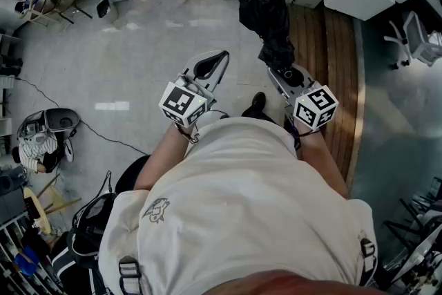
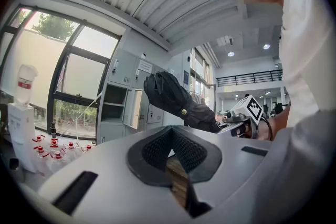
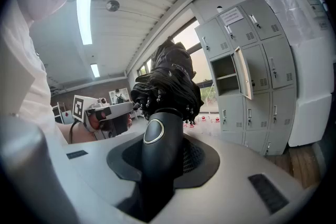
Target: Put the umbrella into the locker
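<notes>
One locker [image 3: 226, 68] stands open; right tool [image 3: 167, 161] grips umbrella [image 3: 169, 80], left tool [image 2: 171, 137] closed

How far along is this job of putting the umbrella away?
Done: the right gripper grips the folded black umbrella by its handle, and one locker stands open. In hand: the umbrella is held up, away from the locker. Left: carry it over and put it inside. The left gripper is empty, jaws together.

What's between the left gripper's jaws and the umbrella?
Nothing. The head view shows only bare floor between the left gripper and the umbrella; the left gripper view agrees.
</notes>
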`<state>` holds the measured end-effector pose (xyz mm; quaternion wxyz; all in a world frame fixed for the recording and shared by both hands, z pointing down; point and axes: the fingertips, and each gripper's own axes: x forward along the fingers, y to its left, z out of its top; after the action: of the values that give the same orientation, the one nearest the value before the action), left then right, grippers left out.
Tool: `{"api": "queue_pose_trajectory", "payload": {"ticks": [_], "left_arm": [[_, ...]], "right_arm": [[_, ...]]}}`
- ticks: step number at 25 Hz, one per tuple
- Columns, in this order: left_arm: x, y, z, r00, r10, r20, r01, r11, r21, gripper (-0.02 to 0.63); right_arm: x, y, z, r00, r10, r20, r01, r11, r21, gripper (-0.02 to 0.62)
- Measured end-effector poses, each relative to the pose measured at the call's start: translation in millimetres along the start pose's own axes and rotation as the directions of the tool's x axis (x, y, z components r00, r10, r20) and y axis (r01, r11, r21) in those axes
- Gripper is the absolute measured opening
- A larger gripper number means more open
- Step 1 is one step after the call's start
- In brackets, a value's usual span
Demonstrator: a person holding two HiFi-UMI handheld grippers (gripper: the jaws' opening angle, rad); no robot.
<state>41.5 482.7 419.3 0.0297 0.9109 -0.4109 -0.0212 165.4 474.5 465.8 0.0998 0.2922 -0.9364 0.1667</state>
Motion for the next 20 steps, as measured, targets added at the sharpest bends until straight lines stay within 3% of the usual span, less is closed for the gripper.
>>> {"api": "queue_pose_trajectory", "payload": {"ticks": [11,20], "left_arm": [[27.7,0.6,-8.6,1.000,-0.004,-0.030,0.004,1.000,-0.004,0.012],[101.7,21.0,-8.6,0.999,0.030,-0.033,-0.029,0.999,0.015,0.012]], "right_arm": [[-1.5,-29.8,5.2,1.000,0.006,0.000,-0.006,1.000,0.000,0.131],[6.0,-104.1,24.4,0.999,0.030,0.012,-0.031,0.999,0.024,0.131]]}}
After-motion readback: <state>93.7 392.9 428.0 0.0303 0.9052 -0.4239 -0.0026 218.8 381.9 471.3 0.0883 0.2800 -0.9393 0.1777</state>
